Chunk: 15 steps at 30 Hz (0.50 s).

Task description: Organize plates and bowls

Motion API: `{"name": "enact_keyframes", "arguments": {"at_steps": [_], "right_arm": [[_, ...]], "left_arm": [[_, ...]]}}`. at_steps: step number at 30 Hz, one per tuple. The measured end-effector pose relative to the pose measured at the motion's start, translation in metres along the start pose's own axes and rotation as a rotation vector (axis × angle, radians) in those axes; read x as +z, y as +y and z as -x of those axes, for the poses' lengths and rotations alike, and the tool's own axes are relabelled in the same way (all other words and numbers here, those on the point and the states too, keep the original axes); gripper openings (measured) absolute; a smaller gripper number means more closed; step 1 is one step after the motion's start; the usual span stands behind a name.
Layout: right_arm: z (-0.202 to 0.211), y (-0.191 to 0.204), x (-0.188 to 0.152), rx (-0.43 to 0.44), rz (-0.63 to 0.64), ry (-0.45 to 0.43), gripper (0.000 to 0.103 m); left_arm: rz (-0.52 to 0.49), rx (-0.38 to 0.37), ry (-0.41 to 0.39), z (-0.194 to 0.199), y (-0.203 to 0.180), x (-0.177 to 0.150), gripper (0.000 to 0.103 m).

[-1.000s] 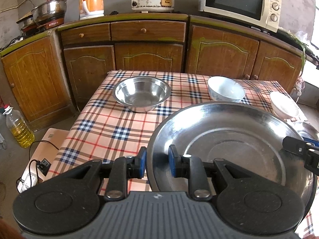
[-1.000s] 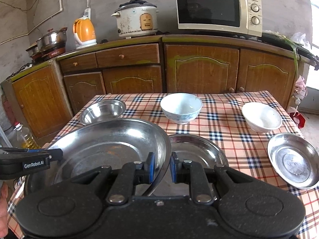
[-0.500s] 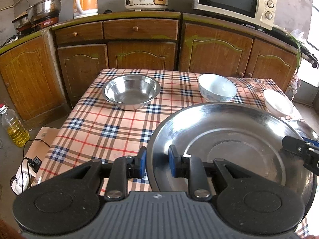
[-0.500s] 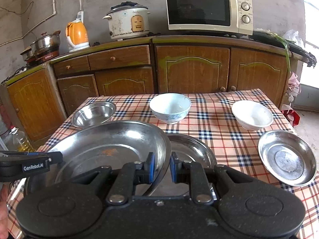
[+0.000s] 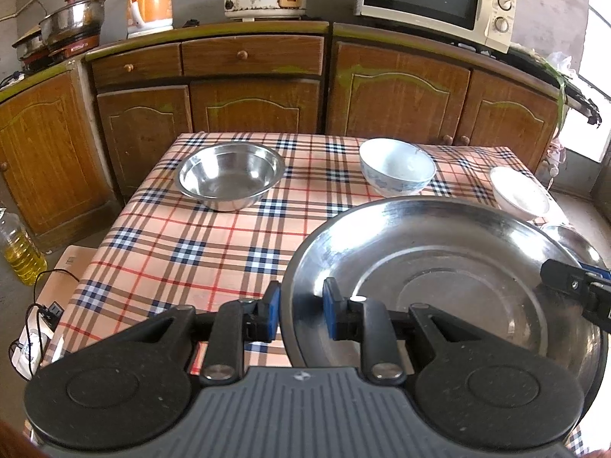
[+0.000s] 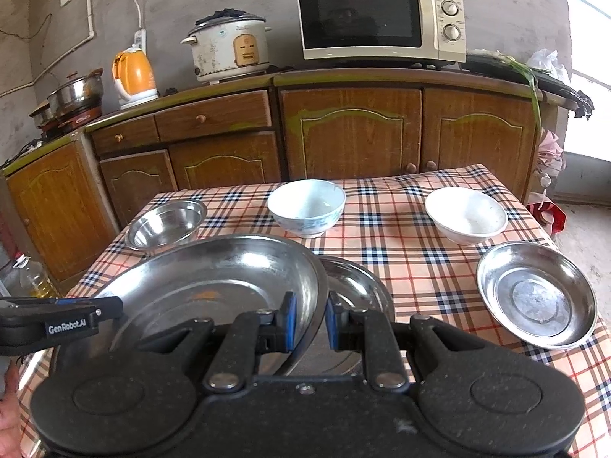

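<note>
The big steel plate (image 5: 439,267) is up off the counter (image 5: 198,244), with one hand-held gripper on each side. The left hand-held gripper (image 5: 298,315) pinches its left rim, and the right hand-held gripper (image 6: 310,320) pinches its right rim. It hangs partly over a smaller steel plate (image 6: 355,286) near the middle, so I think stacking has only begun. Another steel plate (image 6: 536,295) sits alone on the right. The steel bowl (image 5: 231,175), the blue-patterned bowl (image 6: 307,206) and the white bowl (image 6: 466,213) sit apart at the back, not yet stacked.
</note>
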State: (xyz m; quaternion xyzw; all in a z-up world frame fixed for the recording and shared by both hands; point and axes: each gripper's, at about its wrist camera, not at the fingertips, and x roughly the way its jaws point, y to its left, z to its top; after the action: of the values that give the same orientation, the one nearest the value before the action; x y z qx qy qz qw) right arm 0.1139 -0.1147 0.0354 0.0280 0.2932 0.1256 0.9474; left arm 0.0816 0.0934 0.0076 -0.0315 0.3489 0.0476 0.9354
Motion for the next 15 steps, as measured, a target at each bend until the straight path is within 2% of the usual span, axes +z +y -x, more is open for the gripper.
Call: {"name": "enact_keyframes", "arguments": {"at_steps": [15], "right_arm": [[0.003, -0.025, -0.002, -0.033, -0.044, -0.007, 0.022]], "left_arm": [[-0.041, -0.027, -0.003, -0.006, -0.022, 0.002, 0.023]]}}
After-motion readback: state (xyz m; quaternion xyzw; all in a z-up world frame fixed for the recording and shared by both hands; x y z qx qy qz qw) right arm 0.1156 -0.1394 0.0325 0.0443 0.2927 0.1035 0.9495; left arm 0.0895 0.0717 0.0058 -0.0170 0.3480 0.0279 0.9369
